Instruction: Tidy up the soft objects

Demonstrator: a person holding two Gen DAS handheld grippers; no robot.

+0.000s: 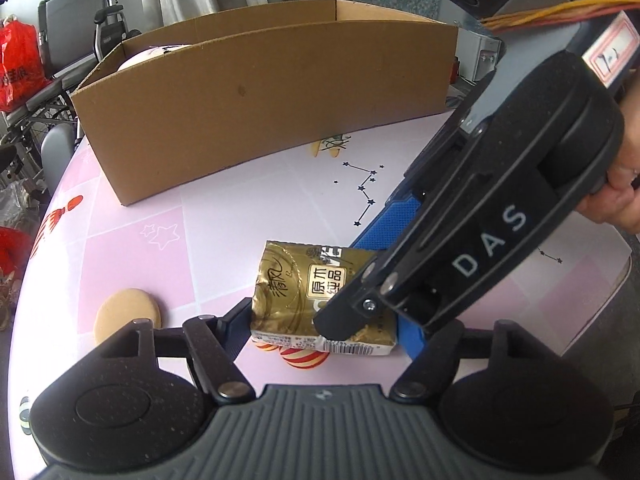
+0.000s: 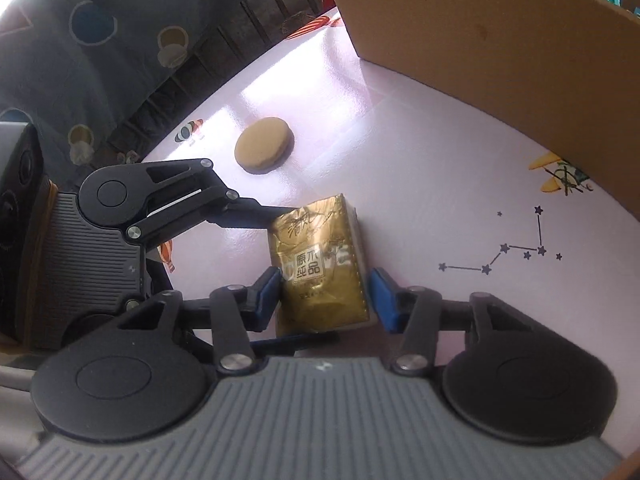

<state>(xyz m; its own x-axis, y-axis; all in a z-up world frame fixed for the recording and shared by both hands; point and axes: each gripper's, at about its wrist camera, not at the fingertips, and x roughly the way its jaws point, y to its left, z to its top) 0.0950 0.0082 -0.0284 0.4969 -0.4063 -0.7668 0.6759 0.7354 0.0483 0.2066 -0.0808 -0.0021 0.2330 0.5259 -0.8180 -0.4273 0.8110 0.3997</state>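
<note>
I am picking up the gold tissue pack [image 2: 320, 268] that lies on the pink tabletop [image 2: 400, 160]. My right tongs [image 2: 326, 300] sit around it, open, left pad touching and right pad just beside. My left tongs [image 1: 324, 322] are open around it too. Next I squeeze, lift, and drop it in the cardboard box [image 1: 264, 112].

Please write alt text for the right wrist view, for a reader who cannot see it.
A gold tissue pack lies on a pink table between the right gripper's blue fingers. One left gripper finger touches the pack's far corner; a tan round pad and a cardboard box lie beyond.
</note>
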